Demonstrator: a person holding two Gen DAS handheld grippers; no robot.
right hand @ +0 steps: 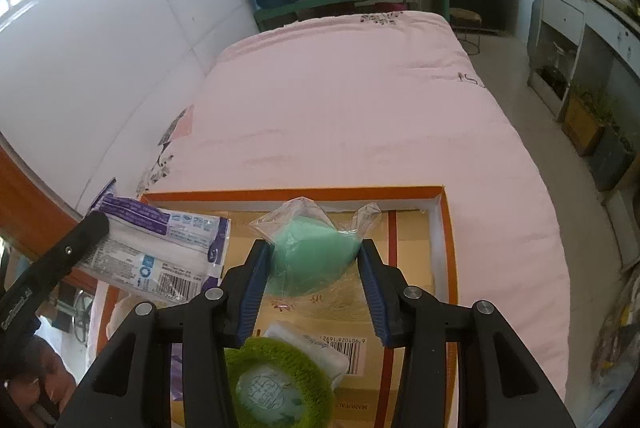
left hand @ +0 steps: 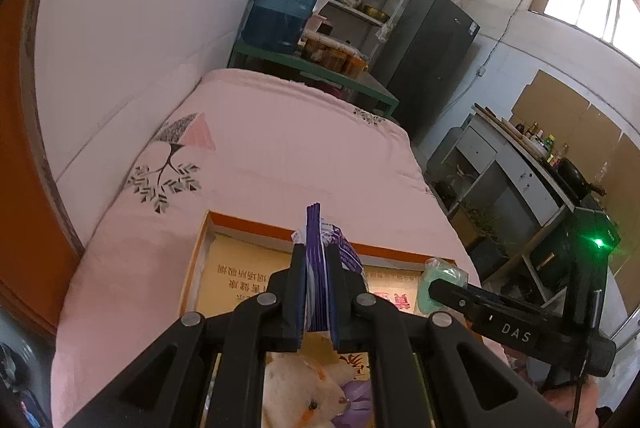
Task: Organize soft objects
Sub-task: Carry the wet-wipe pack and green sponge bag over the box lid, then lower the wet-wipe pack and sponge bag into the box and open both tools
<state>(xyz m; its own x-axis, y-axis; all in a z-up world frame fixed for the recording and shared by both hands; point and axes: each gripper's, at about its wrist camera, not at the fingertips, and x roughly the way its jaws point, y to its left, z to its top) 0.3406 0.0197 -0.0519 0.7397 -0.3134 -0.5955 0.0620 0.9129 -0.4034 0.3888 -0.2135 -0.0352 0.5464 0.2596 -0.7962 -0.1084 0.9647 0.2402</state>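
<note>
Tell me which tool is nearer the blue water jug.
Left. The left tool, gripping the tissue pack, sits wall-side, in line with the water jug; the right tool, holding the green sponge, is farther aside.

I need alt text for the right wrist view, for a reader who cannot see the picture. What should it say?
The right gripper holds a green sponge in a clear bag above an open orange-edged box that lies on a pink bed. At left, the left gripper holds a tissue pack; a fuzzy green ring lies in the box below.
</note>
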